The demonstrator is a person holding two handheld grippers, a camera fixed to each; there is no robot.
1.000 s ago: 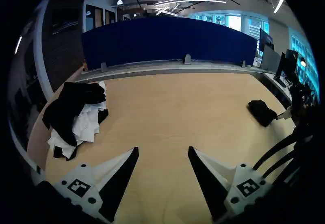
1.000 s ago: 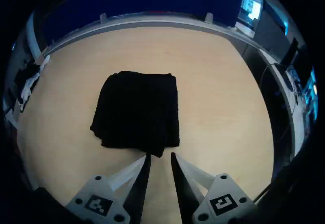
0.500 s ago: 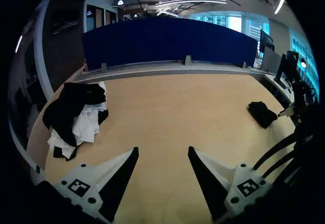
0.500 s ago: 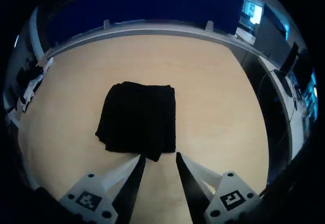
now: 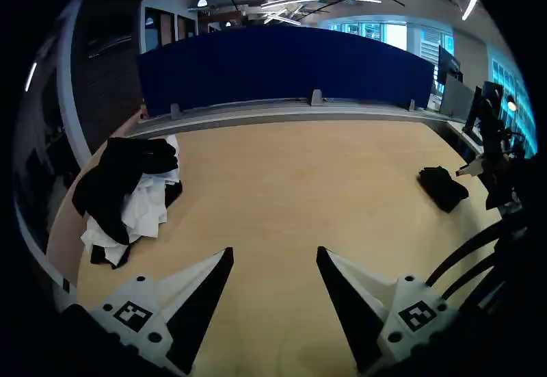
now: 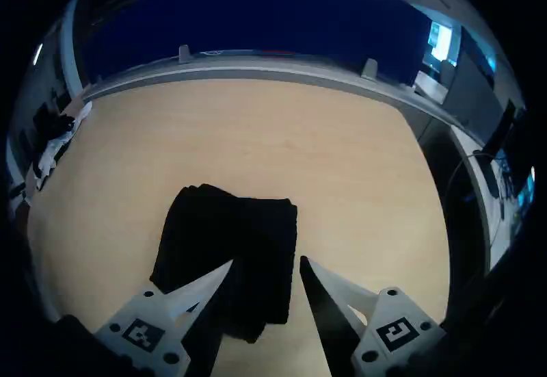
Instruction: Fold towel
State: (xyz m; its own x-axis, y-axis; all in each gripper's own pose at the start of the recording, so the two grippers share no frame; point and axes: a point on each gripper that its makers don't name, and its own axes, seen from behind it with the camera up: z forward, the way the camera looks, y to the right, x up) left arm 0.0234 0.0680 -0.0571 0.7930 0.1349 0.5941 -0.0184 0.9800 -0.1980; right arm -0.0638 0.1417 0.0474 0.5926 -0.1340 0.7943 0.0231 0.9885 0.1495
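Hidden/unclear: in the right gripper view, the near left part of the folded black towel [image 6: 212,233] is covered by the right gripper's [image 6: 265,261] own left finger. Cannot tell whether that finger touches the cloth. In the left gripper view the towel [image 5: 443,187] is small, at the far right of the table [image 5: 287,172]; the dark shapes beside it cannot be made out. The cloth pile [image 5: 126,196] is cut off at the left rim in the right gripper view.

Position: the towel lies flat on the table, directly under the right gripper's tips. One finger is over it, the other just beside its right edge. Fingers are spread, gripping nothing. The left gripper [image 5: 273,248] is well apart from the towel, fingers wide apart over bare table, holding nothing.

Counts: one folded towel; one pile of black and white cloths; two grippers; one blue partition [image 5: 287,69] behind the table.
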